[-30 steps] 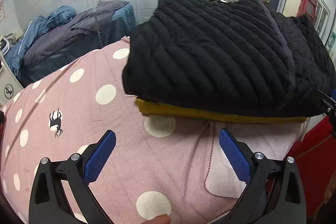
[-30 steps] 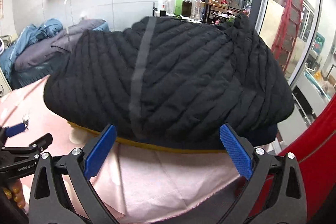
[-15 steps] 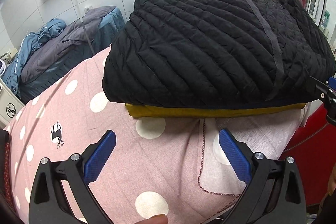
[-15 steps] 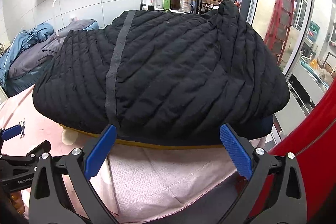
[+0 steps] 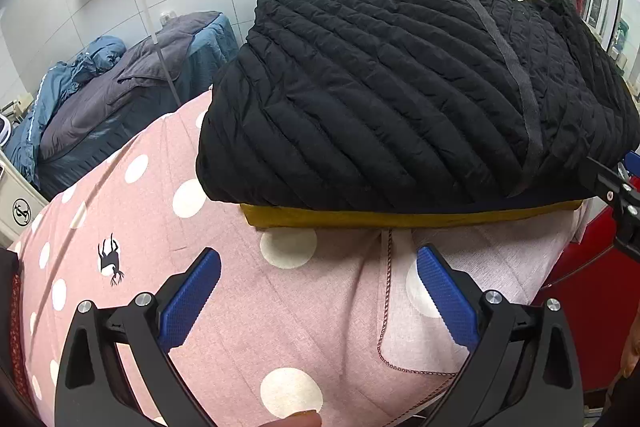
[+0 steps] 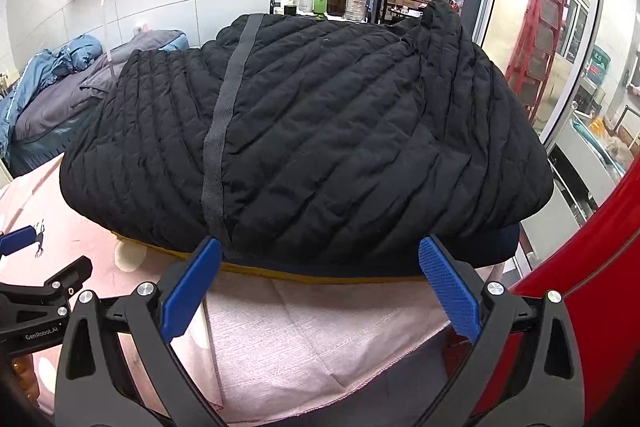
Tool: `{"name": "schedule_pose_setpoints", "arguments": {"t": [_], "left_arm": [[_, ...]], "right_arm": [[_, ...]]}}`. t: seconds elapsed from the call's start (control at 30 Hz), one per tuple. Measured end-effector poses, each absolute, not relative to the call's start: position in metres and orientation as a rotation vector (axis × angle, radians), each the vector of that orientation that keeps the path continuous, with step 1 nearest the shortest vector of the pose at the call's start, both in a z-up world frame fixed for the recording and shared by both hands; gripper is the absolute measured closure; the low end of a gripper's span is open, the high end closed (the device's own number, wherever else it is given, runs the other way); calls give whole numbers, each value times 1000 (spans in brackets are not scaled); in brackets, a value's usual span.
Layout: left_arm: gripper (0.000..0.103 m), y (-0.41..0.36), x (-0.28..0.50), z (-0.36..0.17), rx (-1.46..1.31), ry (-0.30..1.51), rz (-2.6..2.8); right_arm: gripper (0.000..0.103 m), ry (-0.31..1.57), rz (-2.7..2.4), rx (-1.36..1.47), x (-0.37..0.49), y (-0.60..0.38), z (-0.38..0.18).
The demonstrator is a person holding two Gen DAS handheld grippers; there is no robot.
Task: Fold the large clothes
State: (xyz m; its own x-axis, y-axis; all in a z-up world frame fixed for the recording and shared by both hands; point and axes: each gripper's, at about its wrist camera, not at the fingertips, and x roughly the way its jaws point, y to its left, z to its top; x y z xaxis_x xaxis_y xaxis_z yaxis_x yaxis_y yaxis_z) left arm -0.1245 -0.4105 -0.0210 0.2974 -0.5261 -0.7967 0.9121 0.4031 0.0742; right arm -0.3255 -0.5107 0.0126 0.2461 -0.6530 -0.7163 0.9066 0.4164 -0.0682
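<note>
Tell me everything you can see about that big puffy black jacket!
The black quilted puffer jacket looks soft and padded, stitched in slanting rows, with a flat grey strip running across it. It lies folded into a thick bundle, one corner poking up at the back. It rests on a folded mustard-yellow cloth, with a dark navy layer showing between them, all on the pink polka-dot bedspread. Neither open gripper touches it.
</note>
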Motion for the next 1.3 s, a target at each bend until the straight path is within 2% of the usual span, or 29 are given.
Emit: {"name": "schedule_pose_setpoints", "arguments": {"t": [1.3], "left_arm": [[6, -418, -129, -28, 605, 801, -1031]], "right_arm": [[6, 801, -1091, 368, -322, -505, 5]]}}
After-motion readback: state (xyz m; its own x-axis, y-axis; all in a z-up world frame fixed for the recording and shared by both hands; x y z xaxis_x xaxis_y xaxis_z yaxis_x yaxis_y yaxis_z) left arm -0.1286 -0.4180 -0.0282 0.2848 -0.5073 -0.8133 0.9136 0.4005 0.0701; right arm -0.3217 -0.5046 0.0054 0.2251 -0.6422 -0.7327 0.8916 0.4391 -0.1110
